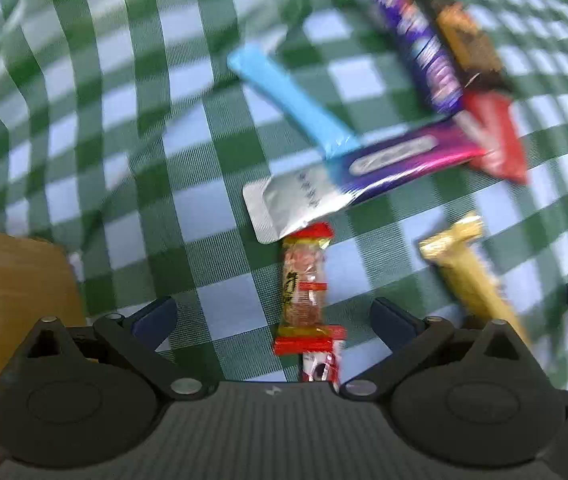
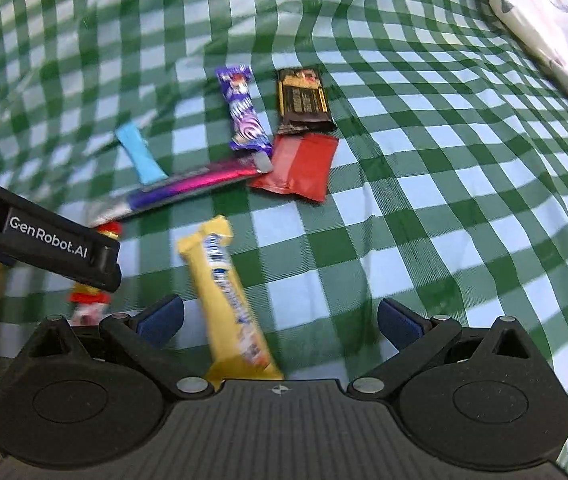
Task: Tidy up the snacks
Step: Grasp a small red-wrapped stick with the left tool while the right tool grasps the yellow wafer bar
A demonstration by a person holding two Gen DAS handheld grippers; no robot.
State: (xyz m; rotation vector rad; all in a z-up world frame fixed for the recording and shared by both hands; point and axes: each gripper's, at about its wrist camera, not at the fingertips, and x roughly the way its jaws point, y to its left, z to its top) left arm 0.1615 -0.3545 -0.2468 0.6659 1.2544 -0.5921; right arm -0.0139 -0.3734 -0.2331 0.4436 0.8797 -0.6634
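Snack packs lie scattered on a green checked cloth (image 1: 84, 120). My left gripper (image 1: 274, 316) is open over a red and clear peanut bar (image 1: 305, 292), which lies between its fingers. Beyond it are a long purple-pink bar (image 1: 395, 160), a light blue stick (image 1: 284, 96), a purple bar (image 1: 423, 48), a brown bar (image 1: 467, 44), a red pack (image 1: 495, 136) and a yellow bar (image 1: 471, 272). My right gripper (image 2: 280, 320) is open over that yellow bar (image 2: 224, 292). The right wrist view shows the purple bar (image 2: 244, 108), brown bar (image 2: 303, 100), red pack (image 2: 299, 166) and blue stick (image 2: 138, 154).
A wooden surface (image 1: 8, 280) shows at the left past the cloth's edge. The left gripper's black body (image 2: 44, 240) reaches in from the left in the right wrist view. A white patterned cloth (image 2: 555, 20) lies at the upper right.
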